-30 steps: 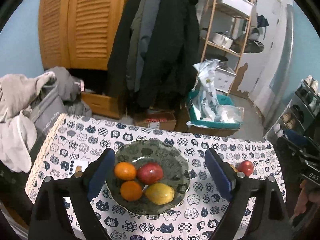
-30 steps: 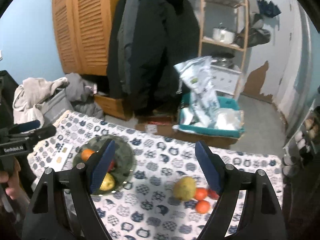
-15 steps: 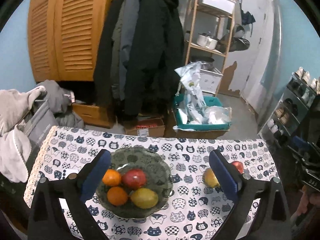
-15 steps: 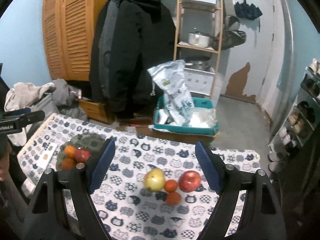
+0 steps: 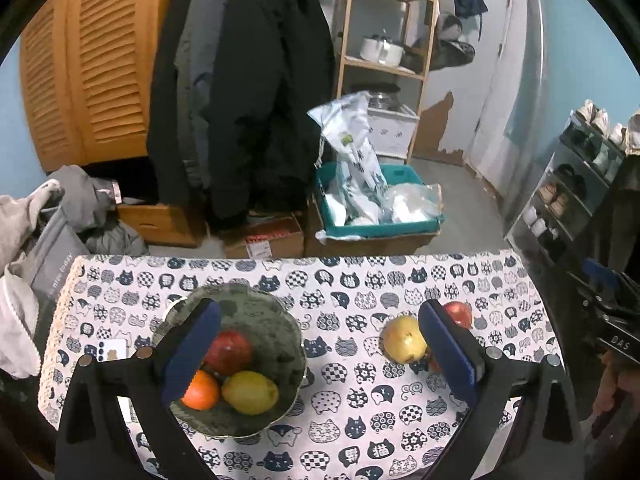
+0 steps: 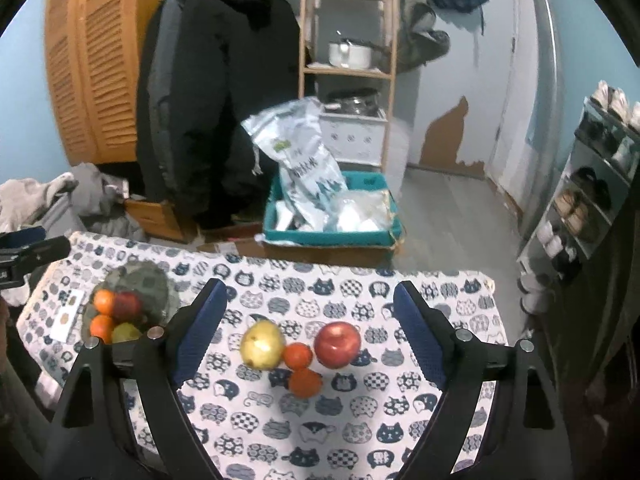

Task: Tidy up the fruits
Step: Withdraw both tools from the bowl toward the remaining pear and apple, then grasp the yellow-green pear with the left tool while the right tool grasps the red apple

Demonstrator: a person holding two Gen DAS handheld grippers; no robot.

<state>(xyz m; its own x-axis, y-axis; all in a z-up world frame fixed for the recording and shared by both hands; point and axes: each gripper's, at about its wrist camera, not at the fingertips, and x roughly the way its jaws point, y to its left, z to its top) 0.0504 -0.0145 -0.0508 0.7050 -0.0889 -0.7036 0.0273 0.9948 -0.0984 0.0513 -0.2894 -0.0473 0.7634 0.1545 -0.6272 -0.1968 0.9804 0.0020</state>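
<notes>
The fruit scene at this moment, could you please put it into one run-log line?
bowl: four fruits | loose on tablecloth: pear, apple, two oranges | left gripper: open, empty | right gripper: opening, empty

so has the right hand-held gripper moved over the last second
Yes. The right hand-held gripper has swung right: the green bowl, earlier behind its left finger, now sits far left, and the loose fruit, like the red apple, lies between its opening, empty jaws.

Left view: red apple [image 5: 457,313] beside pear [image 5: 403,339] half hidden behind gripper finger [image 5: 448,354]; orange [image 5: 434,363] there barely visible. Bowl [image 5: 276,320] fruit partly covered.
</notes>
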